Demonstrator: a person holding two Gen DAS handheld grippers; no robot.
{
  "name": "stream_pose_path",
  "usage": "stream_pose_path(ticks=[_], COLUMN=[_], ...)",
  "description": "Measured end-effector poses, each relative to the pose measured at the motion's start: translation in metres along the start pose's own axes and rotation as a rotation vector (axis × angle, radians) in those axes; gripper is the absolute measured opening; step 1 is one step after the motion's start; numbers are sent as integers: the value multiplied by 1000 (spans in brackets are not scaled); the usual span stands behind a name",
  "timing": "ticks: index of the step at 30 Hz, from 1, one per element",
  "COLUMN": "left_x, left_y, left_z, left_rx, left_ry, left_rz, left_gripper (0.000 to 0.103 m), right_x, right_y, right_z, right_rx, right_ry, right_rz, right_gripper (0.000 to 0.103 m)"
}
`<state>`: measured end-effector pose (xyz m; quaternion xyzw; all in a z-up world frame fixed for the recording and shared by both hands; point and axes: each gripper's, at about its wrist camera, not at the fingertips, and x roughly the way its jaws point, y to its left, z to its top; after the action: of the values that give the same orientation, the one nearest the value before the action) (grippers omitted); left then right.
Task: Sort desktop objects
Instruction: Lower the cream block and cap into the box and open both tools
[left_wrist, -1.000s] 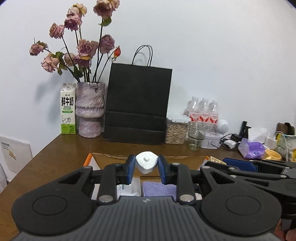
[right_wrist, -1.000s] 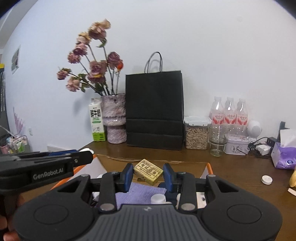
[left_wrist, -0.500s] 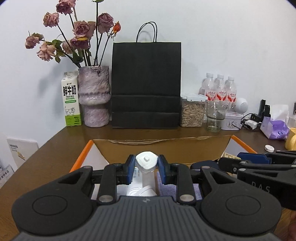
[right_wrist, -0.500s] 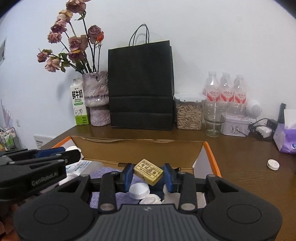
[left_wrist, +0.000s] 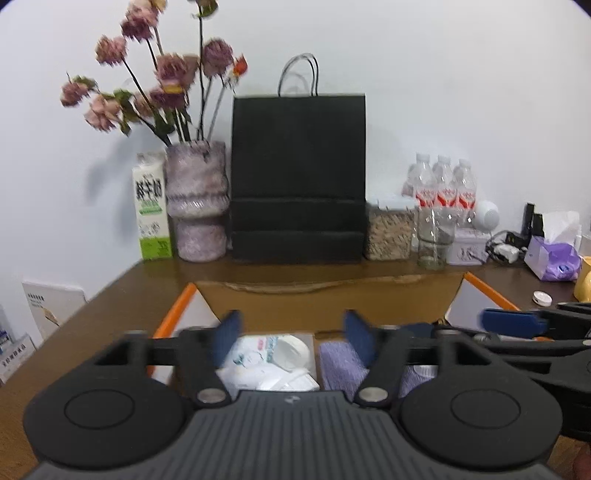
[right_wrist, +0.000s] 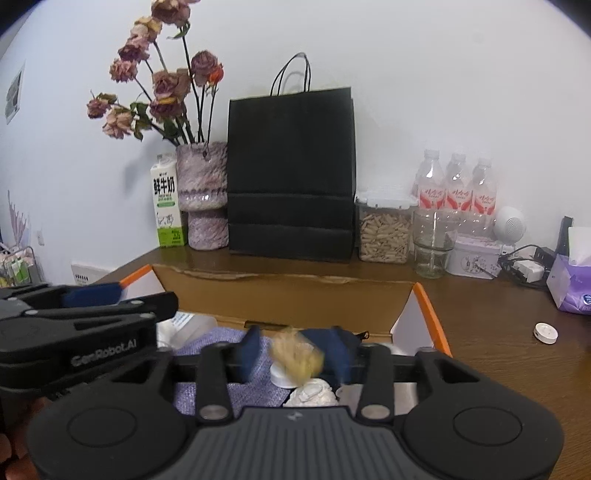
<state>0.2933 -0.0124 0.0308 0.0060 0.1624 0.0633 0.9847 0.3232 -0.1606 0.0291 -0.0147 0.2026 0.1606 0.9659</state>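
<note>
Cardboard box (left_wrist: 325, 295) with orange-edged flaps is seen open on the brown wooden desk (right_wrist: 491, 325), both grippers held over it.

The left gripper (left_wrist: 291, 334) is held with its blue-padded fingers spread wide and nothing between them; below it a white bottle (left_wrist: 291, 352) is seen lying on white packets in the box's left compartment, beside a purple cloth (left_wrist: 340, 363). The right gripper (right_wrist: 291, 350) is likewise parted, and a blurred yellow box (right_wrist: 297, 354) is seen between its fingers; whether it is touched by either pad cannot be told. A white cap (right_wrist: 546, 333) lies on the desk to the right, well apart from the box. A black paper bag (right_wrist: 290, 177) stands against the wall.
</note>
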Motion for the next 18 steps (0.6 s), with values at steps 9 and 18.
stream_pose_path(ticks=[9,18], left_x=[-14,-15], left_y=[13,12], left_z=[7,3], left_rx=[-61,-58], left_ry=[-69,-74], left_rz=[56,54], left_gripper=[103,103], right_x=[-26,-29], right_y=[-17,-12], right_z=[5,3], right_rx=[66,42], right_ry=[-98,-101], right_rz=[-37,-40], right_gripper=[103,103])
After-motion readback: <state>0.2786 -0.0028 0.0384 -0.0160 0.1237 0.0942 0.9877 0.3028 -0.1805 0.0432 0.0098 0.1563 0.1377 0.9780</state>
